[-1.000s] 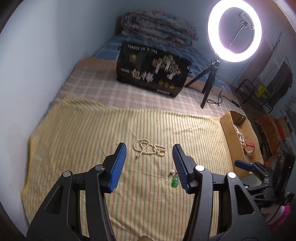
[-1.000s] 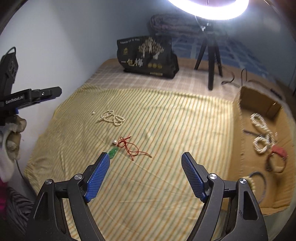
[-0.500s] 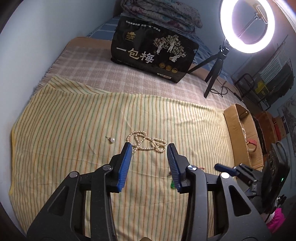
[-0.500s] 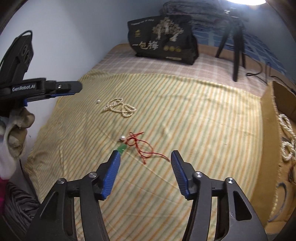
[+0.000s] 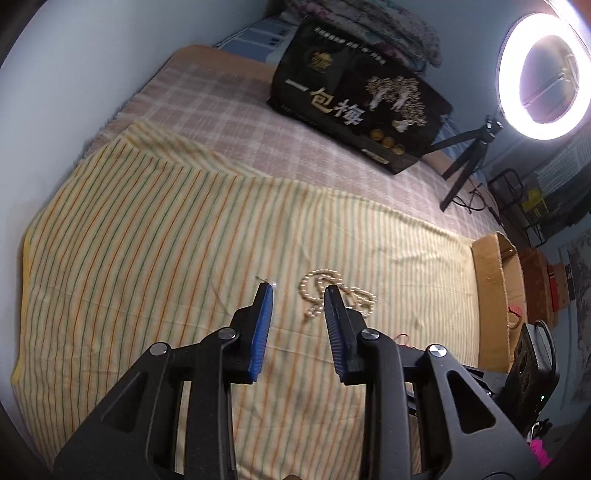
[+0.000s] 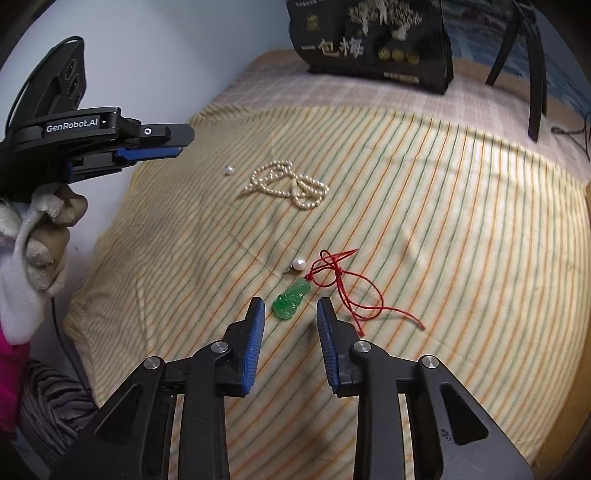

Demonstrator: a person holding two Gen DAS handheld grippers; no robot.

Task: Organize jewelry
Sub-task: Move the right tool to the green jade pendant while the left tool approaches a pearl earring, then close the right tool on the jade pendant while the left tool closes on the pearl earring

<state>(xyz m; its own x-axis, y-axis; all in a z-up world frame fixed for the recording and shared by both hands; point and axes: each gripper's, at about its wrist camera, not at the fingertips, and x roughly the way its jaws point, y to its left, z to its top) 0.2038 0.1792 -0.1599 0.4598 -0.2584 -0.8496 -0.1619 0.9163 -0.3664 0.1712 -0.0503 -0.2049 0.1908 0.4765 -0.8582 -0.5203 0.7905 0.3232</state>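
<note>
Jade-green gourd pendant (image 6: 291,300) on knotted red cord (image 6: 345,282), unheld.

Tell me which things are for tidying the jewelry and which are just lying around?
For the job: pearl necklace, green pendant on red cord, two loose pearl pieces, cardboard box.

Just lying about: black bag, ring light, folded blanket.

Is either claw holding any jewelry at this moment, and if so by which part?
Nothing is held. The left claw is closing over the pearl necklace, the right claw around the green pendant; both pieces lie on the cloth.
</note>
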